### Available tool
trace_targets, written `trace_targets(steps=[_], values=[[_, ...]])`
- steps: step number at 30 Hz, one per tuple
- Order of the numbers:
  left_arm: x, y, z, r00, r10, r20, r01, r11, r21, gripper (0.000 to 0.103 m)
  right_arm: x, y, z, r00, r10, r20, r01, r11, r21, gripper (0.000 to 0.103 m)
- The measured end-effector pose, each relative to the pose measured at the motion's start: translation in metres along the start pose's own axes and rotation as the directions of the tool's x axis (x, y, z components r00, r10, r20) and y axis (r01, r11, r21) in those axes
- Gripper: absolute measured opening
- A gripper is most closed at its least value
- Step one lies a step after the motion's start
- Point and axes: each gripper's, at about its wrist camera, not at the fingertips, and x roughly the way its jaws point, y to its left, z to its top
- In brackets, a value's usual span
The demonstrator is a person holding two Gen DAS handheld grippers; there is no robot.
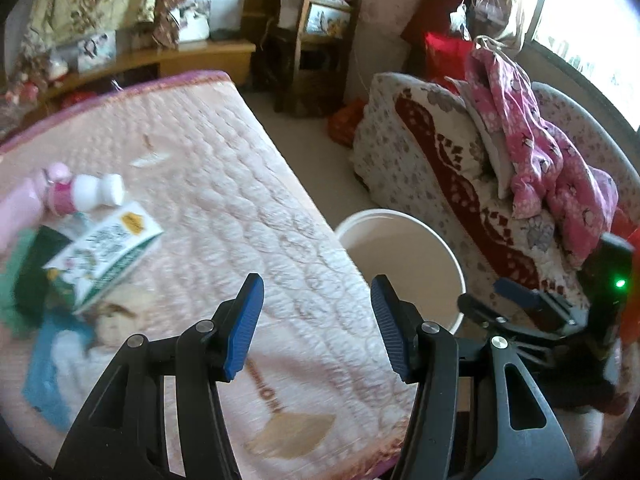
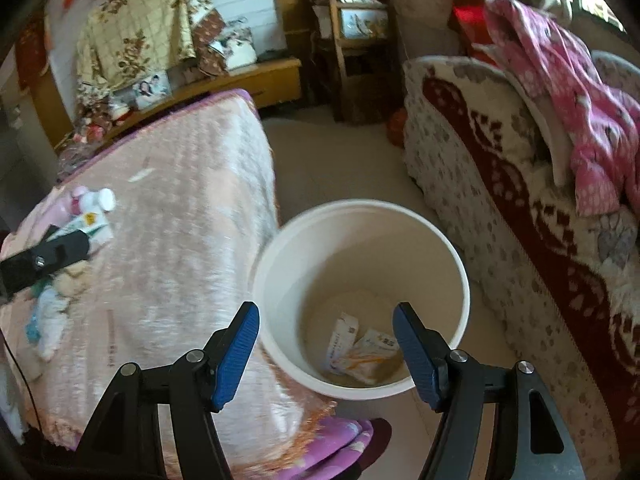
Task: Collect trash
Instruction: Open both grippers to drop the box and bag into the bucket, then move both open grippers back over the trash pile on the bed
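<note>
Blue-padded fingers of the right gripper point(image 2: 326, 344) stand wide apart and empty, hanging over the near rim of a white bucket point(image 2: 280, 240) that sits on the floor between the bed and a sofa. Inside the bucket, straight ahead of and below the fingertips, lie two crumpled paper packets point(image 2: 360, 350) on its bottom, touching each other.

To the left of that gripper the pink quilted bedspread point(image 2: 180, 220) carries the remaining trash, well apart from the bucket. The left gripper point(image 1: 316, 320) is likewise spread open with nothing between its pads, held over the bedspread. Ahead and to its left lie one white-and-green carton point(image 1: 108, 252), one small white bottle point(image 1: 98, 192) with a pink band just beyond it, and blurred green and blue wrappers whose number cannot be told. The bucket shows just right of its right finger.
</note>
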Motion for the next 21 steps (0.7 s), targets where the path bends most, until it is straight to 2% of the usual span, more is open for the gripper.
trace_targets(steps=[3,9,21], values=[[-0.015,0.01,-0.006,1.0,0.018,0.022,-0.018,1.0,0.0,0.054,-0.017,0.021,0.003,0.999,0.02,0.038,-0.019,0.999,-0.027,0.076],[-0.046,0.032,-0.021,0.997,0.056,0.05,-0.056,0.998,-0.013,0.054,-0.036,0.065,0.005,0.994,0.083,0.073,-0.077,0.994,-0.08,0.076],[-0.099,0.084,-0.058,0.992,0.103,0.076,-0.1,0.994,-0.04,0.054,-0.042,0.137,-0.004,0.981,0.185,0.058,-0.174,0.972,-0.159,0.076]])
